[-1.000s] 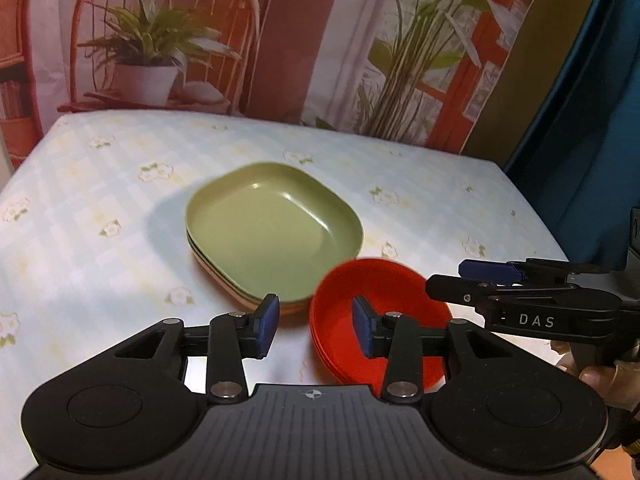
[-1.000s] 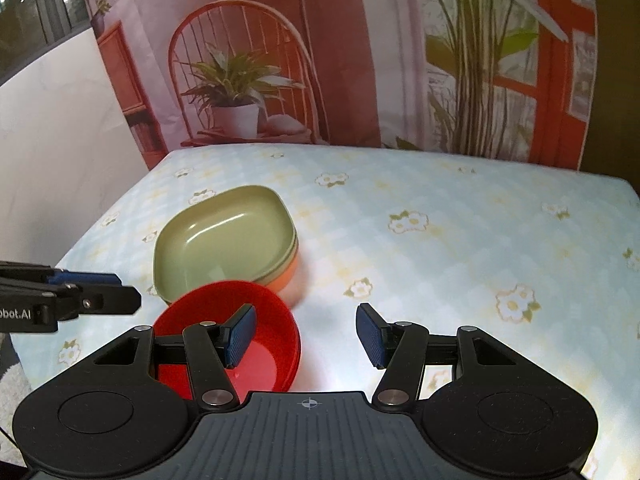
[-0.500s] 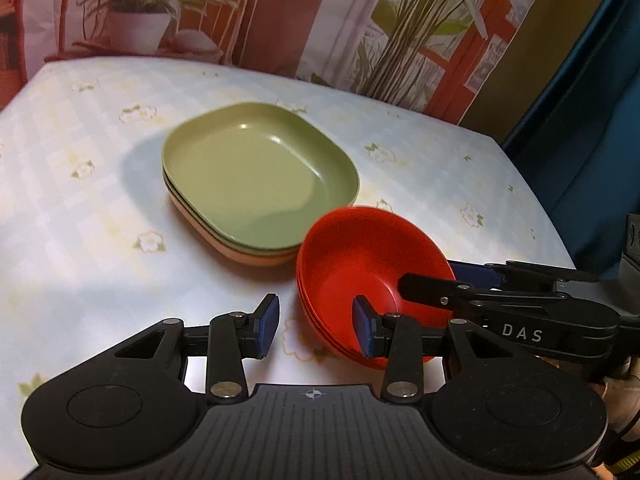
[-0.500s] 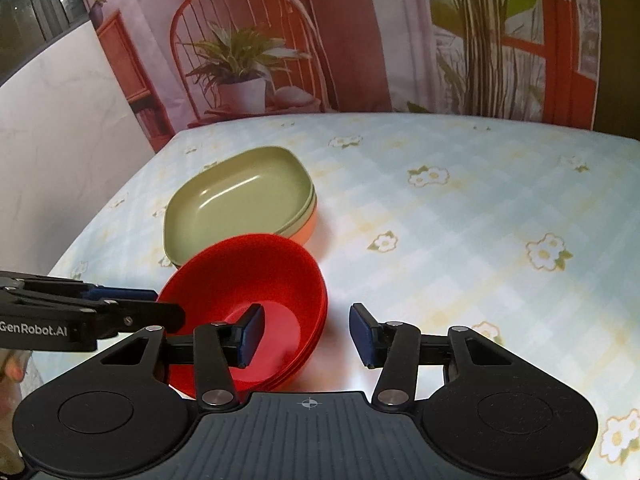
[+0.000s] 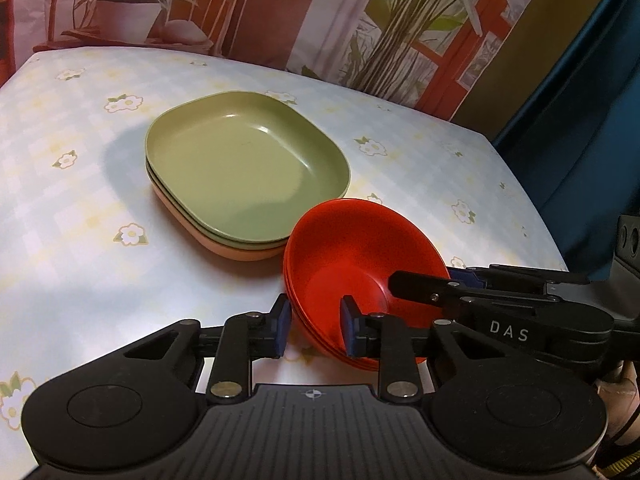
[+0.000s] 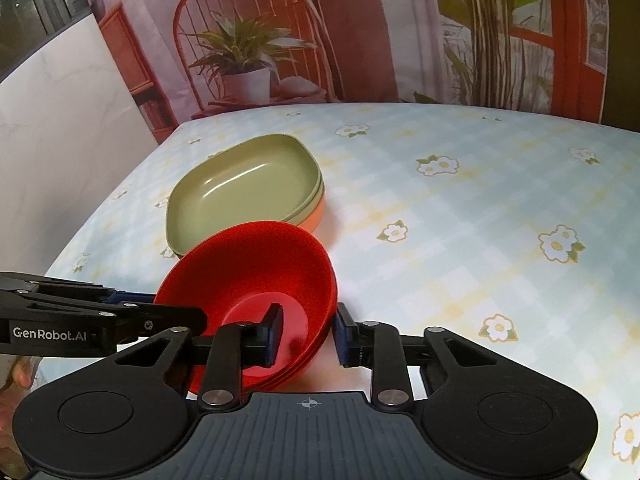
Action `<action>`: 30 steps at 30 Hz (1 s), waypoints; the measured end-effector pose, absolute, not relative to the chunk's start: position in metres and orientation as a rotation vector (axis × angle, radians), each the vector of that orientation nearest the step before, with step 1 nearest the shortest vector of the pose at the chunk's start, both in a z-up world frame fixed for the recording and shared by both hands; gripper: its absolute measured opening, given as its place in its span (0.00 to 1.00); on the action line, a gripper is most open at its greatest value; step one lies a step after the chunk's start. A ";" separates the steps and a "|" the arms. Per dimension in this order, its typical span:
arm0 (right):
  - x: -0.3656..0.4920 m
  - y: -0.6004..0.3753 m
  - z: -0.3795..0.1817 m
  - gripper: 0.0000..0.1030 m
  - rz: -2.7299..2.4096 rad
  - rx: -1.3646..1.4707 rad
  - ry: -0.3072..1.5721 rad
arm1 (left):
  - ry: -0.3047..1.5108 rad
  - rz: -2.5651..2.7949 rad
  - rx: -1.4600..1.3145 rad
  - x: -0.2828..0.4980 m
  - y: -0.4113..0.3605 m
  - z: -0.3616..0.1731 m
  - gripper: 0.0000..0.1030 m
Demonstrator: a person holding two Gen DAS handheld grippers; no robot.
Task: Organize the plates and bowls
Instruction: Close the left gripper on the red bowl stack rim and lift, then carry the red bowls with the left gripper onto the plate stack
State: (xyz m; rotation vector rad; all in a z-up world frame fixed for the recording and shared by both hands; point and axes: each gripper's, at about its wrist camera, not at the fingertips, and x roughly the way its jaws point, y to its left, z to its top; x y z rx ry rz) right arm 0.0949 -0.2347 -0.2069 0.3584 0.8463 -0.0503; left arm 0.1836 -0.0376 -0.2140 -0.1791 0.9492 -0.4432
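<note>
A stack of red bowls (image 5: 352,256) (image 6: 256,276) sits on the table next to a stack of plates with a green plate (image 5: 244,172) (image 6: 244,188) on top and an orange one at the bottom. My left gripper (image 5: 315,326) is open, its two fingers on either side of the bowls' left rim, one inside and one outside. My right gripper (image 6: 308,334) is open and straddles the opposite rim the same way. Each gripper shows in the other's view, the right one (image 5: 460,288) and the left one (image 6: 132,312).
The table carries a pale blue floral cloth (image 6: 460,216). Its right edge (image 5: 532,208) meets a dark blue curtain. A white wall (image 6: 60,120) stands on the left, and a printed backdrop with plants hangs behind the table.
Both grippers have moved in on the red bowls from either side. Their fingers now straddle the bowls' rims, where before they were short of them.
</note>
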 end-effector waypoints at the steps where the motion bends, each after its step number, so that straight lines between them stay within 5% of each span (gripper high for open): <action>1: 0.094 -0.236 -0.207 0.19 -0.054 0.362 0.847 | 0.950 -0.443 -0.178 0.184 -0.037 -0.214 0.27; 30: 0.094 -0.252 -0.166 0.15 -0.075 0.391 0.787 | 0.852 -0.490 -0.137 0.188 -0.037 -0.179 0.27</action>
